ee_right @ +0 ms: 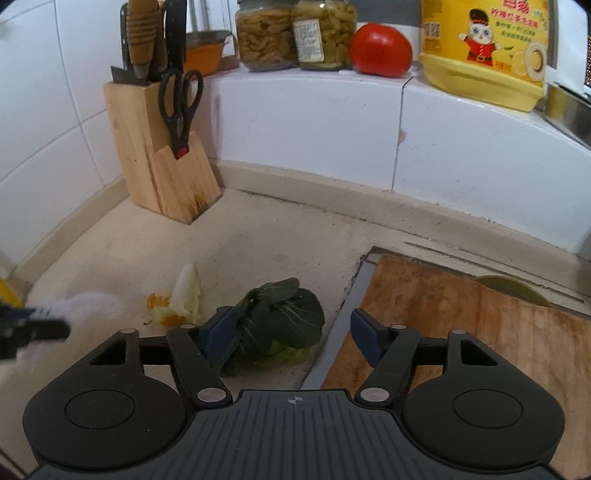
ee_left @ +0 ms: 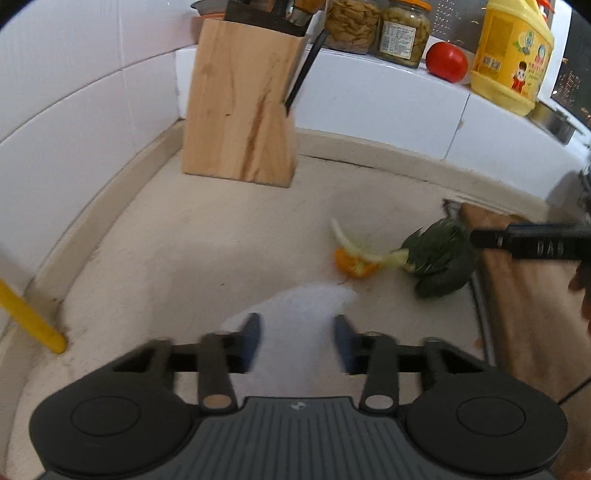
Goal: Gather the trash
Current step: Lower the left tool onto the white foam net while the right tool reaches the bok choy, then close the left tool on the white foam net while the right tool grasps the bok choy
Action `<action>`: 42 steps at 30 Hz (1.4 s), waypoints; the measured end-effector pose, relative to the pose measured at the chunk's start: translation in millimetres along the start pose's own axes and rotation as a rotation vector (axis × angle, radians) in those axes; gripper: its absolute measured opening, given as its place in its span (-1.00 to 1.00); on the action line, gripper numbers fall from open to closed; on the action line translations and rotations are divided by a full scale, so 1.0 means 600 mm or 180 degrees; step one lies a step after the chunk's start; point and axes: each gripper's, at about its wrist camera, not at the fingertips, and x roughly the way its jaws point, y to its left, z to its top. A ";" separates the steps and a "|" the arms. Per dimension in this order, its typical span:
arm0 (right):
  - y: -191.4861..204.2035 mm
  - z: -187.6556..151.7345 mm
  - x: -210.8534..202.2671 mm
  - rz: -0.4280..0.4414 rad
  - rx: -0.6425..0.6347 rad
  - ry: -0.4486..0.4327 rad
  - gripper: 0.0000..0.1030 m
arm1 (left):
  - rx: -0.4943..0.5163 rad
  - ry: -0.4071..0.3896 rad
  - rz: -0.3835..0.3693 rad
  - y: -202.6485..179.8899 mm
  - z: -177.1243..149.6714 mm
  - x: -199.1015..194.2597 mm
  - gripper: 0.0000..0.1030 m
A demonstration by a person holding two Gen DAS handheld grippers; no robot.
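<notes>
My left gripper (ee_left: 297,339) is low over the beige counter (ee_left: 166,258), jaws apart, with a blurred white crumpled tissue (ee_left: 295,317) lying between its blue fingers. Just beyond it are an orange peel (ee_left: 352,266), a pale cabbage scrap (ee_left: 349,242) and a dark green leaf bundle (ee_left: 436,258). In the right wrist view my right gripper (ee_right: 293,332) stands open around that green leaf bundle (ee_right: 284,317), whose left side is against the left finger (ee_right: 221,330). The cabbage scrap (ee_right: 188,295), the peel (ee_right: 162,306), the tissue (ee_right: 88,306) and my left gripper (ee_right: 33,328) lie further left.
A wooden knife block (ee_right: 162,158) with scissors stands in the back left corner. On the tiled ledge are two jars (ee_right: 295,33), a tomato (ee_right: 380,50) and a yellow bottle (ee_right: 484,48). A wooden cutting board (ee_right: 461,332) covers the sink at the right. A yellow bar (ee_left: 29,317) lies far left.
</notes>
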 end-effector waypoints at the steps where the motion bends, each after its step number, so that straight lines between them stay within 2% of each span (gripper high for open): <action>1: 0.001 0.001 0.003 -0.0002 -0.0007 0.0005 0.61 | -0.0006 -0.0029 0.0035 0.001 -0.004 0.000 0.01; 3: 0.002 0.006 0.010 -0.0007 -0.0024 0.0008 0.64 | -0.0052 -0.0098 0.0064 0.005 -0.006 0.003 0.15; 5: 0.003 0.014 0.021 -0.0017 -0.0041 0.0038 0.67 | -0.0077 -0.0120 0.0071 0.006 -0.006 0.010 0.19; 8: 0.003 0.021 0.046 -0.0043 -0.0037 0.0129 0.70 | -0.0110 -0.0125 0.0121 0.007 -0.010 0.019 0.20; 11: 0.005 0.016 0.066 0.0067 0.0024 0.0276 0.70 | -0.0108 -0.0109 0.0205 0.011 -0.021 0.026 0.20; 13: 0.012 0.009 0.075 0.0150 0.0000 0.0287 0.62 | -0.0096 -0.0089 0.0257 0.013 -0.026 0.034 0.18; 14: 0.015 0.005 0.081 0.0152 -0.0017 0.0280 0.54 | -0.0104 -0.0072 0.0259 0.014 -0.028 0.040 0.08; 15: 0.020 0.002 0.091 0.0147 -0.0031 0.0348 0.34 | -0.0115 -0.0027 0.0234 0.014 -0.030 0.046 -0.16; 16: 0.023 0.000 0.101 0.0134 -0.0013 0.0427 0.32 | -0.0138 0.0035 0.0186 0.014 -0.032 0.052 -0.29; 17: 0.024 -0.003 0.104 0.0108 -0.0004 0.0410 0.31 | -0.0202 0.0062 0.0132 0.016 -0.034 0.054 -0.36; 20: 0.024 -0.007 0.095 0.0130 -0.0025 0.0397 0.22 | -0.0248 0.0063 0.0041 0.015 -0.040 0.043 -0.77; 22: 0.020 -0.014 0.082 0.0269 0.0016 0.0447 0.20 | -0.0239 0.0090 -0.0028 0.012 -0.047 0.030 -0.85; 25: 0.027 -0.036 0.053 0.0364 -0.0005 0.0446 0.20 | -0.0213 0.0071 -0.0068 0.008 -0.060 0.000 -0.85; 27: 0.036 -0.050 0.026 0.0554 -0.0005 0.0452 0.20 | -0.0155 0.0055 -0.0127 0.006 -0.067 -0.017 -0.85; 28: 0.041 -0.056 0.014 0.0645 0.0002 0.0460 0.20 | -0.0115 0.0020 -0.0093 0.004 -0.070 -0.023 -0.83; 29: 0.047 -0.063 0.005 0.0719 -0.0014 0.0465 0.20 | -0.0052 -0.0009 -0.0047 0.003 -0.070 -0.027 -0.71; 30: 0.055 -0.071 -0.005 0.0773 -0.0050 0.0464 0.20 | 0.0020 -0.0024 -0.0017 0.002 -0.070 -0.028 -0.43; 31: 0.062 -0.077 -0.012 0.0802 -0.0081 0.0459 0.20 | 0.0067 -0.0044 0.0012 0.002 -0.069 -0.029 -0.26; 33: 0.075 -0.085 -0.021 0.0882 -0.0155 0.0480 0.20 | 0.0119 -0.0142 0.0049 0.004 -0.066 -0.029 0.22; 36: 0.087 -0.092 -0.018 0.0845 -0.0264 0.0480 0.22 | 0.0199 -0.0185 0.0035 0.003 -0.060 -0.018 0.37; 38: 0.091 -0.098 -0.013 0.0781 -0.0286 0.0488 0.24 | 0.0253 -0.0120 0.0029 -0.001 -0.057 -0.002 0.38; 42: 0.088 -0.110 -0.015 0.0807 -0.0254 0.0508 0.48 | 0.0332 -0.0013 0.0099 -0.008 -0.061 0.021 0.38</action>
